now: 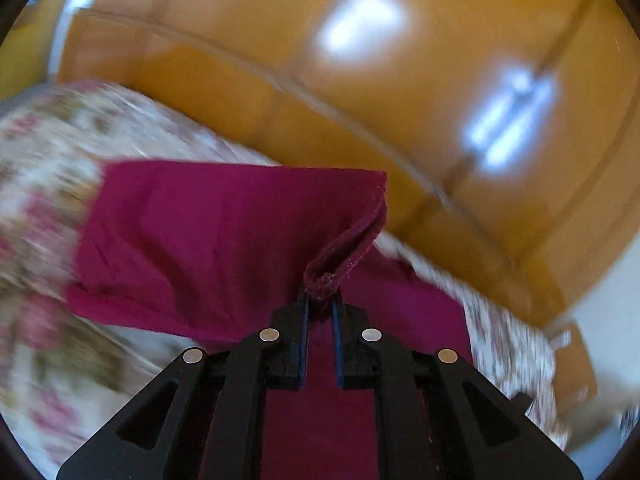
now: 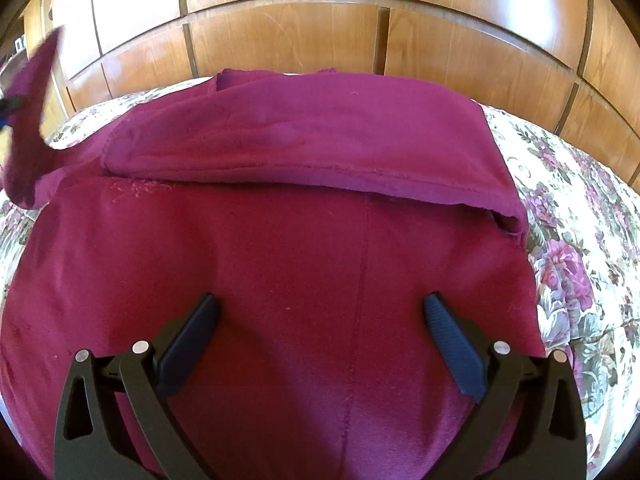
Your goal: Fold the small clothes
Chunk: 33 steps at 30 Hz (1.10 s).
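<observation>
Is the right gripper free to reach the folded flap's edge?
Probably yes: the right gripper is open and empty over the maroon garment, and nothing lies between it and the flap's edge just ahead.

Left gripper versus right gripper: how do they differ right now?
The left gripper is shut, pinching a hem of the magenta garment and lifting it; the right gripper stands wide open, holding nothing. The left wrist view is motion-blurred; the right wrist view is sharp. Both are black with blue pads, over the same garment on the floral bedspread.
</observation>
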Each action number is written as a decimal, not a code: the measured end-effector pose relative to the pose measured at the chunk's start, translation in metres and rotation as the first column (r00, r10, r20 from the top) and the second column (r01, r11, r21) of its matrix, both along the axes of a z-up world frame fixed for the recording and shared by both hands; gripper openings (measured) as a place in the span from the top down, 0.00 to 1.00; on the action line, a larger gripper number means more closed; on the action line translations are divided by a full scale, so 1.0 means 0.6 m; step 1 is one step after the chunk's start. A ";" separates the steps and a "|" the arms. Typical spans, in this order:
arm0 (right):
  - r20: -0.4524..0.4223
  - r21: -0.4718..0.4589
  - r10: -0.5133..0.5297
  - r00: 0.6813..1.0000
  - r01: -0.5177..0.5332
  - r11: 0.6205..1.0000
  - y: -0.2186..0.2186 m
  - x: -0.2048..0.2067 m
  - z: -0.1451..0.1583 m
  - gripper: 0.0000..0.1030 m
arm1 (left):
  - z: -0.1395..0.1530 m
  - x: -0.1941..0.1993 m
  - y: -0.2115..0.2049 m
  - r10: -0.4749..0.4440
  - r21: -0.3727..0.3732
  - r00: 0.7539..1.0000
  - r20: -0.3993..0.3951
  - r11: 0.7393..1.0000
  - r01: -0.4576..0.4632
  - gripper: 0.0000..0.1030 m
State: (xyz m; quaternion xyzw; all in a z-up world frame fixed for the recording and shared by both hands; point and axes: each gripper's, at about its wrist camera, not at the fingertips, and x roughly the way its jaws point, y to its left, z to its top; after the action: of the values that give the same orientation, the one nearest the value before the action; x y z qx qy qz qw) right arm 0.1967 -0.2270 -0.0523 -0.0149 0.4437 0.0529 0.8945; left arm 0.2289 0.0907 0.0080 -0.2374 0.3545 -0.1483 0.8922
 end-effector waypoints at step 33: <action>0.101 0.232 0.142 0.985 -0.162 0.959 0.101 0.116 0.169 0.96 | -0.144 -0.143 -0.012 -0.003 0.168 0.996 -0.094 0.986 0.019 0.59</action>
State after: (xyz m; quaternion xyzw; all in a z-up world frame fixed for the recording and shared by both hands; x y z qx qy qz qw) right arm 0.2665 -0.1663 0.0489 0.0570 0.3939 0.1738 0.9008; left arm 0.1434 0.0833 -0.0783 -0.1659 0.4085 -0.1116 0.8906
